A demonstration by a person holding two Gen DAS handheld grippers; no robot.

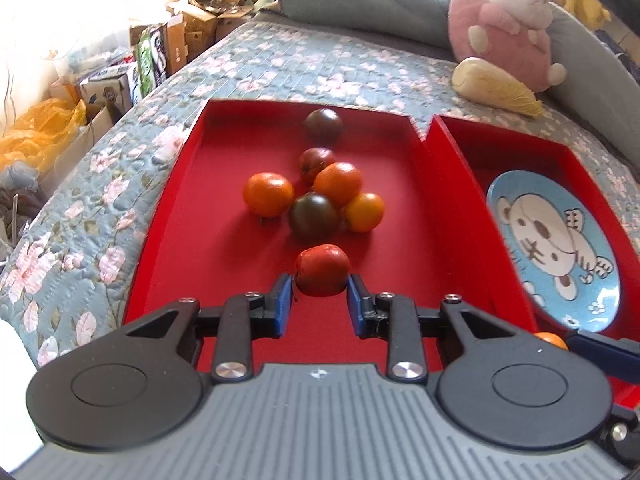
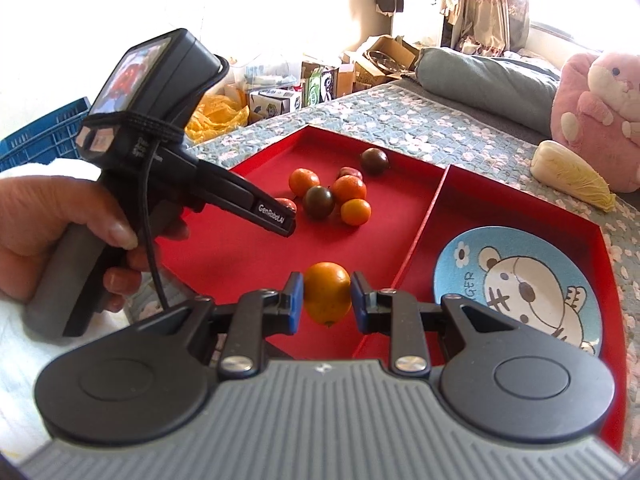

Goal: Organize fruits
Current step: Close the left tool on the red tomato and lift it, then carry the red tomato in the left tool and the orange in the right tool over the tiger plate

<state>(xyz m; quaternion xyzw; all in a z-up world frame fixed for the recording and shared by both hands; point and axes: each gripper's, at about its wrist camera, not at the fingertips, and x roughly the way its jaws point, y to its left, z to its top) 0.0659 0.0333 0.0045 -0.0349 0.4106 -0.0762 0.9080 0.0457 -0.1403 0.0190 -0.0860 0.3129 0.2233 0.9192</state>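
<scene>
Two red trays lie side by side on a bed. The left tray [image 1: 224, 248] holds several tomatoes and oranges in a loose cluster [image 1: 316, 192]. My left gripper [image 1: 320, 294] is shut on a red tomato [image 1: 322, 269] at the near end of that tray. My right gripper [image 2: 327, 296] is shut on an orange [image 2: 327, 293] and holds it above the left tray's near right part. The right tray [image 2: 460, 184] holds a blue plate with a bear drawing [image 2: 520, 284]. The left gripper's body [image 2: 192, 184] and the hand holding it show in the right wrist view.
A floral quilt [image 1: 280, 64] covers the bed. A pink plush toy [image 1: 508, 20], a cabbage-shaped toy [image 1: 492, 84] and a grey pillow [image 1: 360, 0] lie beyond the trays. Cardboard boxes [image 1: 192, 28] and a yellow bag [image 1: 44, 132] stand beside the bed at left.
</scene>
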